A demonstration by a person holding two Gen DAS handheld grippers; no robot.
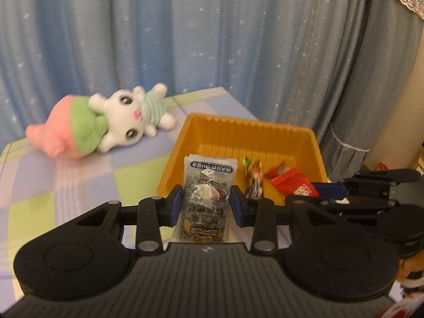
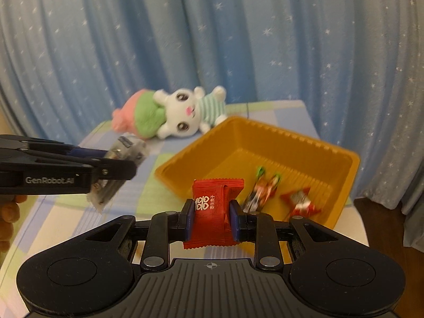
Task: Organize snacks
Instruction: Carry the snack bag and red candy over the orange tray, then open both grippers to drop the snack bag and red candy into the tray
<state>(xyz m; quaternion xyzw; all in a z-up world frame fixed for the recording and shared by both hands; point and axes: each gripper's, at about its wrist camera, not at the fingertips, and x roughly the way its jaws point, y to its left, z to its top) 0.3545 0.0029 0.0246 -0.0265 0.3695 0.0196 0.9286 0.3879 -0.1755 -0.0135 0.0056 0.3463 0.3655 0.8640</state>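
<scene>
Two tongs each grip a snack: left tongs [image 1: 207, 203] clamp a clear printed packet [image 1: 208, 185], right tongs [image 2: 211, 218] clamp a red packet [image 2: 215, 209], both just before the orange tray [image 2: 278, 143] holding three candies [image 2: 261, 189].

Two grippers: the left gripper [image 1: 207, 202] holds one clear snack packet [image 1: 209, 182], the right gripper [image 2: 212, 218] one red candy packet [image 2: 214, 208]. One orange tray [image 2: 265, 137] holds three wrapped candies: two striped [image 2: 261, 189] and one red [image 2: 300, 201]. One plush rabbit [image 2: 182, 114] lies on one checked table [image 1: 53, 185], with one blue curtain [image 2: 212, 39] behind.
</scene>
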